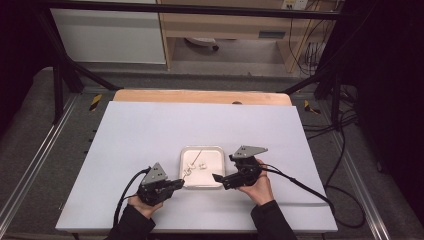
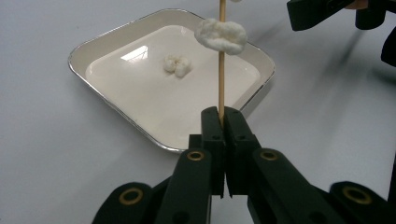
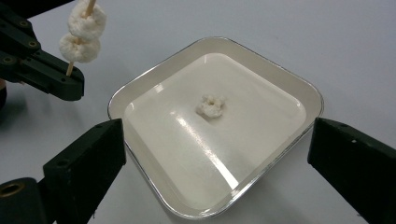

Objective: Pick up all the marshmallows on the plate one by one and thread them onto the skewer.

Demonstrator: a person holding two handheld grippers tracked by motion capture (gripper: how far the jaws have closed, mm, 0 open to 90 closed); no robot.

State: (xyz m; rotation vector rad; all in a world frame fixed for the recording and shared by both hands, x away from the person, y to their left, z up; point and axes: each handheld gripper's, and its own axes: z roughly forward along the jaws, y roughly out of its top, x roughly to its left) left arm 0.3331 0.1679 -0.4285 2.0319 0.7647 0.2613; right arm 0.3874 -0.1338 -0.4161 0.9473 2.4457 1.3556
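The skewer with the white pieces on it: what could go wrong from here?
1. The left gripper pinches only the skewer's bottom end, so pushing may tilt or snap it.
2. The threaded pieces could slide down.
3. The open right gripper may crush the soft piece in the tray.

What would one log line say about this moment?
left hand-held gripper: shut on skewer | skewer: two white rings threaded | right hand-held gripper: open, empty | tray: one ring left
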